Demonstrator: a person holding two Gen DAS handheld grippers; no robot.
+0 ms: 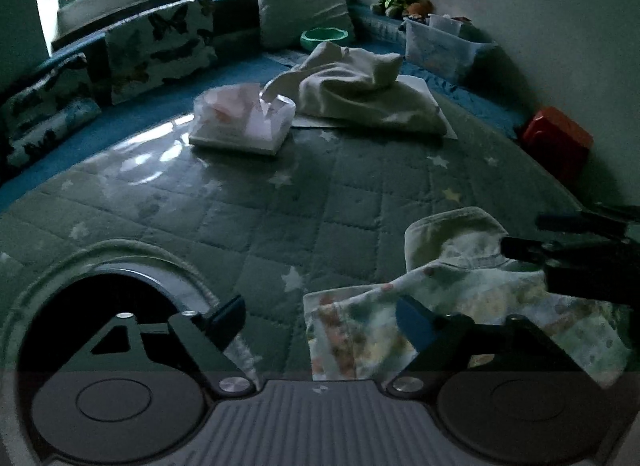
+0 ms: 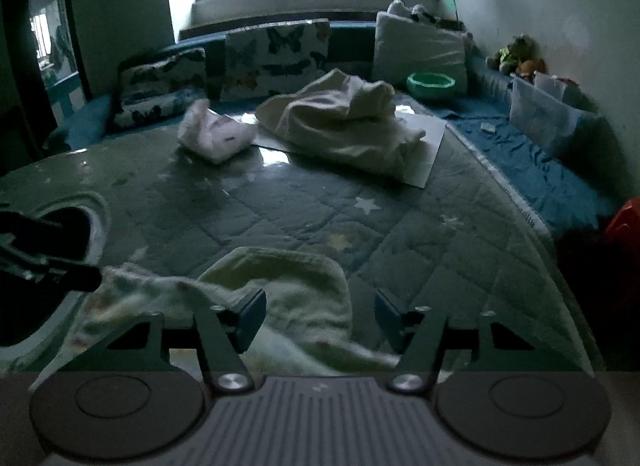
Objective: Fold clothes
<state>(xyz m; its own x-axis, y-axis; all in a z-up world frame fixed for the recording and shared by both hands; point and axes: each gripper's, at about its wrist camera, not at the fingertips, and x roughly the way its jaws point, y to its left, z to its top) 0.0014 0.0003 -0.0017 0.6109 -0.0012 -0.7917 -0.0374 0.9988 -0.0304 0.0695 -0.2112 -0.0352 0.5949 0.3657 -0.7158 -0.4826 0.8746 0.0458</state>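
Fingers on both grippers are sitting spread apart right now, nothing pinched between them. Left gripper (image 1: 320, 320) is hovering over the quilted star mat (image 1: 248, 201), with the patterned garment (image 1: 460, 306) lying crumpled just under and beside its right-side finger (image 1: 416, 324). Its other finger is sitting over bare mat, next to a round hole in the mat edge (image 1: 120, 266). Right gripper (image 2: 320, 316) is hanging over the same garment from the other side, with the pale ribbed part (image 2: 296, 290) bunching up between its open fingers, whether they're actually touching the cloth I can't tell.

Going off that garment as the landmark: well beyond it, a cream cloth heap (image 1: 360, 93) is sitting on a white board (image 1: 424, 105), and just left of the heap there's a tissue pack (image 1: 240, 121). Further back, a green bowl (image 1: 324, 37) is resting against a grey pillow (image 1: 300, 13), with butterfly cushions (image 1: 160, 45) lining the window side. Off to the far right, a clear storage bin (image 1: 440, 45) and a red box (image 1: 556, 141) are standing along the wall. Open mat is lying between the garment and the heap.
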